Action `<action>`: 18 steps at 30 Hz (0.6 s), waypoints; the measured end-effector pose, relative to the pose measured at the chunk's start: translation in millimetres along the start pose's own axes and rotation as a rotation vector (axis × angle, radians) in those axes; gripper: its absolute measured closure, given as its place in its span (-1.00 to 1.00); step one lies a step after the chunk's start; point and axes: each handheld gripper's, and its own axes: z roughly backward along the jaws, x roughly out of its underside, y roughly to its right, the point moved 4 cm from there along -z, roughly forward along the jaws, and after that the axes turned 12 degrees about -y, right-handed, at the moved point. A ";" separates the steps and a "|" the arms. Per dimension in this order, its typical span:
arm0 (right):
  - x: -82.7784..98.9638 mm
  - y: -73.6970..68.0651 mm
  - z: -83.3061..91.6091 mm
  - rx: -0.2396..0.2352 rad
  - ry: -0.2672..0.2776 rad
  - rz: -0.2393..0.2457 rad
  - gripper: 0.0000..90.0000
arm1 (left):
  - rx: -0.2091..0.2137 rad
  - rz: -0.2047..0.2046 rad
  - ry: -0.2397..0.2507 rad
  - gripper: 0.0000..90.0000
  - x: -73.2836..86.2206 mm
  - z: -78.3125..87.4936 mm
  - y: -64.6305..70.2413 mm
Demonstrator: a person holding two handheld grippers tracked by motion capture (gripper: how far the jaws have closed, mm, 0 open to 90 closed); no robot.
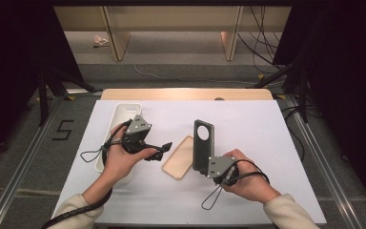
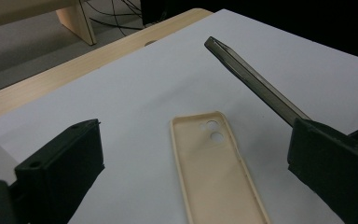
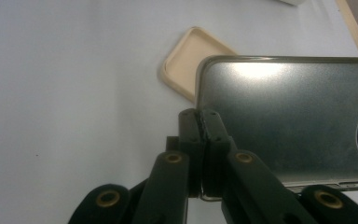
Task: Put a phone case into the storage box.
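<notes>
White sheeting (image 1: 267,143) covered the table; right gripper (image 3: 204,154) clamped the dark case (image 3: 284,121), left gripper (image 1: 164,149) spread empty near the beige case (image 2: 214,172). Best approach: square, slow.

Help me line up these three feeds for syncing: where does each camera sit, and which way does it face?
High view: above the person's side, looking forward and down on the table; both forearms, left gripper, right gripper.
Left gripper view: rides the left gripper, facing across the table at the beige case; its open jaws show.
Right gripper view: rides the right gripper, looking down its jaws, shut on the dark case.
All three share both cases.
</notes>
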 end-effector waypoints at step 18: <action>-9.2 -7.1 -3.7 -0.010 -0.003 0.027 1.00 | 0.028 0.003 -0.046 -0.89 -22.1 -18.7 6.9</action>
